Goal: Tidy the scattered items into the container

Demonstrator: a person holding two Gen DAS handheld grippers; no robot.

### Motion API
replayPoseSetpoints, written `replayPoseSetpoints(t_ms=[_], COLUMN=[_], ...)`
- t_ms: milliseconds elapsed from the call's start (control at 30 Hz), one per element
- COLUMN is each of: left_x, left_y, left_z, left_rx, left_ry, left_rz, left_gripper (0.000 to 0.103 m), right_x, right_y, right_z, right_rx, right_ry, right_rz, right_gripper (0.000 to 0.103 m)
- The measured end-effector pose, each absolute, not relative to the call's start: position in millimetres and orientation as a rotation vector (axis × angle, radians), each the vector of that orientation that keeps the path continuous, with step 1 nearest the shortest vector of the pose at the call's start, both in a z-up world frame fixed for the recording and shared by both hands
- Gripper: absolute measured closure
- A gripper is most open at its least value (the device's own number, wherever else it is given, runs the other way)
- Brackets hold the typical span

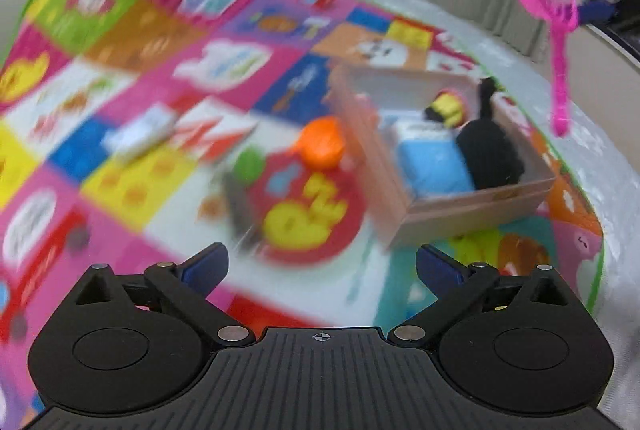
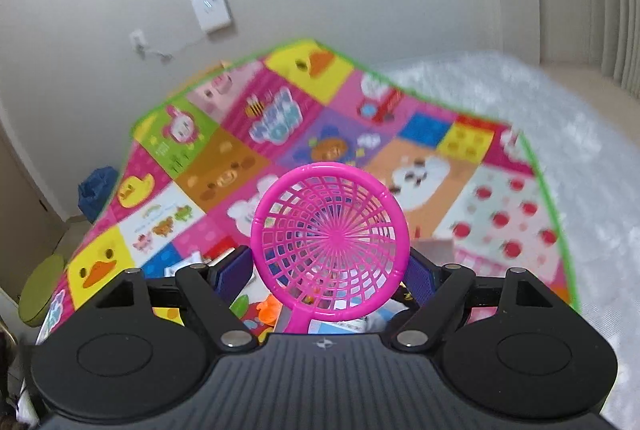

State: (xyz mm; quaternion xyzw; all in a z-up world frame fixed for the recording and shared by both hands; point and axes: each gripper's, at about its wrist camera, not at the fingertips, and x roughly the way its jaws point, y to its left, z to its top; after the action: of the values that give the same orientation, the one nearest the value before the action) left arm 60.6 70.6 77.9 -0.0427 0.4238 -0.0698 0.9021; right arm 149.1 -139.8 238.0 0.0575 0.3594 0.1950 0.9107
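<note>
right wrist view shows the right gripper [image 2: 330, 270] clamping the pink strainer [image 2: 330, 238] by its basket rim, held in the air; the box [image 1: 472, 202] sits on the play mat [image 1: 160, 30]. it should be lowered handle-first. the left gripper [image 1: 322, 266] gapes empty.

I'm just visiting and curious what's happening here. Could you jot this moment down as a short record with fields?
Surface: colourful patchwork play mat on a white fluffy cover
Container: shallow cardboard box
Already inside: blue pack, black fuzzy item
Still on mat: orange plastic toy, green round toy
Right gripper: clamped on pink plastic mesh scoop, held in the air
Left gripper: open, holding nothing
</note>
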Motion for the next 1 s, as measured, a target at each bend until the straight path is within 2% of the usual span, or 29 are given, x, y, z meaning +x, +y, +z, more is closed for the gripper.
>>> replayPoseSetpoints(t_ms=[133, 233, 600, 867, 933, 1000], left_x=[42.2, 31.8, 28.7, 27.0, 25.1, 22.7], left_y=[98.4, 107.5, 114.9, 151.9, 165.3, 180.8], left_z=[79.0, 82.3, 63.5, 56.9, 54.5, 50.3], left_rx=[-0.133, -0.096, -0.018, -0.059, -0.087, -0.132], left_ry=[0.902, 0.883, 0.886, 0.873, 0.884, 0.917], left_rz=[-0.105, -0.088, -0.103, 0.062, 0.093, 0.119], left_gripper=[0.000, 0.000, 0.000, 0.000, 0.000, 0.000], right_x=[193.4, 207.8, 190.6, 158.3, 156.3, 155.8], right_y=[-120.6, -116.5, -102.8, -1.5, 30.0, 59.2], right_z=[197.1, 175.4, 166.1, 149.9, 139.1, 118.9], right_rx=[0.182, 0.233, 0.119, -0.178, -0.303, -0.465], right_ry=[0.903, 0.958, 0.926, 0.868, 0.840, 0.818], right_rz=[0.425, 0.374, 0.325, 0.449, 0.462, 0.466], right_gripper=[0.023, 0.020, 0.019, 0.018, 0.025, 0.045])
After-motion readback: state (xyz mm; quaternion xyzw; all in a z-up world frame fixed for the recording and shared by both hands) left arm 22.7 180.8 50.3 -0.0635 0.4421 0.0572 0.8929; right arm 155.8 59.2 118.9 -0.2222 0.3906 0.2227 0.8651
